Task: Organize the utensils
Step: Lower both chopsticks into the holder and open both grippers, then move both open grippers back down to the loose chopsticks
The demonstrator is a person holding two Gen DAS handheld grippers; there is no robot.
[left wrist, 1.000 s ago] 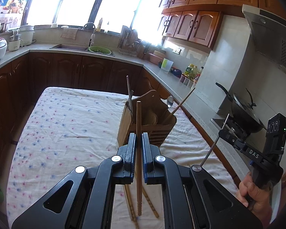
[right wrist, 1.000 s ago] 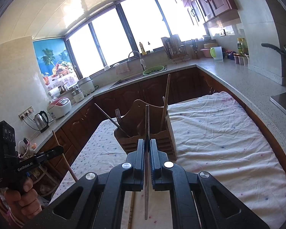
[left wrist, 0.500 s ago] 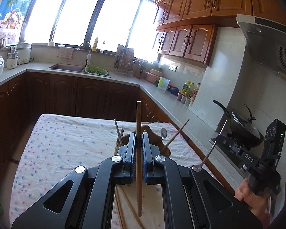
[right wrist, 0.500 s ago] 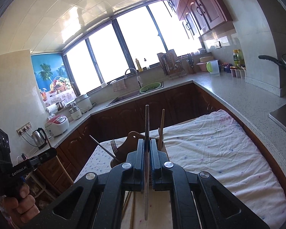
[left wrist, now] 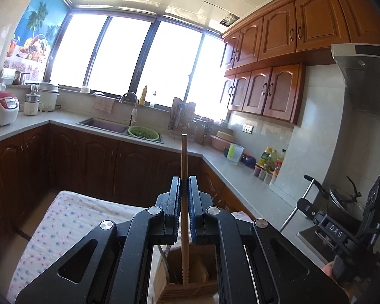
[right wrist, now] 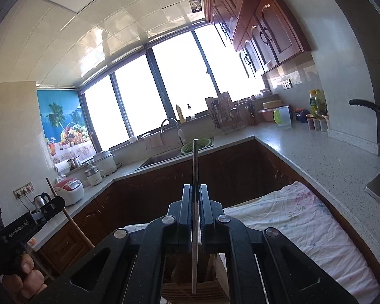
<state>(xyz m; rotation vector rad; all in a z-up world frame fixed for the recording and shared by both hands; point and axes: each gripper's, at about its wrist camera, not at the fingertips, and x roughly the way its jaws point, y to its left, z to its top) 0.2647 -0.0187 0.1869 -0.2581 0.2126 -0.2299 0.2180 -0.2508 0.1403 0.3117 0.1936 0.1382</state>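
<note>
Left gripper [left wrist: 184, 190]: jaws narrow, clamped on wooden chopstick [left wrist: 184, 202]; stick upright, top end at 12 o'clock above jaws, bottom end hanging over wooden utensil holder [left wrist: 190, 288] at 6 o'clock.

Holder on floral tablecloth [left wrist: 50, 228], cloth at 9 o'clock of it.

Right gripper [right wrist: 195, 195]: jaws narrow, pinching metal chopstick [right wrist: 195, 215]; upright, lower tip above same holder [right wrist: 190, 291] at 6 o'clock. Tablecloth [right wrist: 304, 228] at 3 o'clock.

Green colander [left wrist: 144, 133] beside sink [left wrist: 102, 122]; rice cooker [left wrist: 2, 107] on counter [left wrist: 243, 177].
</note>
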